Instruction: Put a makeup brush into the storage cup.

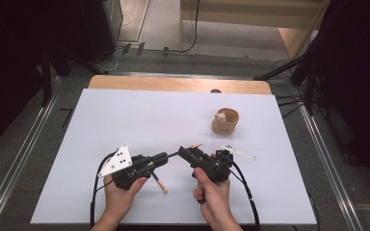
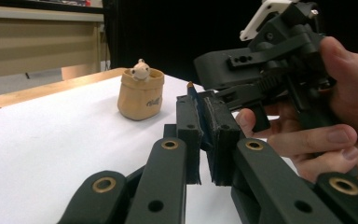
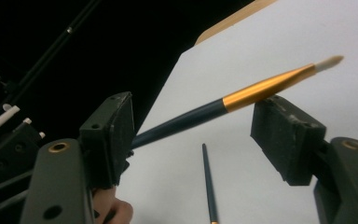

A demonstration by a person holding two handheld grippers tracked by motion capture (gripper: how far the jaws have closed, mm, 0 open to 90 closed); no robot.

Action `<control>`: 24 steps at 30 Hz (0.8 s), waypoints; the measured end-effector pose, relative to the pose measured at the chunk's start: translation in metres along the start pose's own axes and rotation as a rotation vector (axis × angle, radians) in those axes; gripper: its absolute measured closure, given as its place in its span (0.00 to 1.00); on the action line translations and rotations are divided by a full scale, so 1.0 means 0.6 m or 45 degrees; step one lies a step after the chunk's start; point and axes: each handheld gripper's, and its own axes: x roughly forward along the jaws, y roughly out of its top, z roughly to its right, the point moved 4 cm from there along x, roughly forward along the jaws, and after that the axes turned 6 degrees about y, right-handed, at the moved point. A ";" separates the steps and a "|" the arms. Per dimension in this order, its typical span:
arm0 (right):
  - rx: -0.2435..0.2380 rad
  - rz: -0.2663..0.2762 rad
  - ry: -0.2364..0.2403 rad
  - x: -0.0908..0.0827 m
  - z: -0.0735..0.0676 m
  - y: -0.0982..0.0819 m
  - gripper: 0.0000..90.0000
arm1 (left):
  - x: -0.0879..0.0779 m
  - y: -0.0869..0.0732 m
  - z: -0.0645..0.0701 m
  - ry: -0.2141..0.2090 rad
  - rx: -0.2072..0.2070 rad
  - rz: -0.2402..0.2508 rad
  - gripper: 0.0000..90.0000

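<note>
A person is working two hand-held grippers side by side over a white table [image 1: 125,115], with a paintbrush passing between them. On the left, the left gripper [image 1: 163,158] is lying low and pointing right, its jaws clamped tight on the dark handle of the held brush [image 3: 242,95]; in the left gripper view the handle is standing pinched between the two pads, its tip poking out just above them. A second brush [image 1: 159,182] is lying flat on the table just below and behind those fingers, free of both tools. Moving right, the right gripper [image 1: 187,153] is meeting the left one tip to tip, its jaws standing partly apart with the held brush crossing the gap between them. In the right gripper view the gold ferrule is passing just above the right-hand pad and the pale bristles are sticking out beyond it; the pad seems not to be pressing on it, though the angle is poor. Farther right, well beyond both sets of fingers, a small tan pot [image 1: 225,121] with a little figure inside is standing upright.
</note>
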 end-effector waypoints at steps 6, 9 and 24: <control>0.032 0.011 0.007 -0.001 0.009 -0.001 0.44 | 0.006 -0.003 0.010 -0.016 0.010 -0.006 0.96; 0.041 0.026 0.009 -0.003 0.011 0.000 0.49 | 0.008 -0.004 0.012 -0.016 0.019 -0.007 0.96; 0.034 0.073 0.151 -0.013 0.011 0.003 0.94 | 0.012 -0.009 0.012 0.003 -0.011 -0.033 0.65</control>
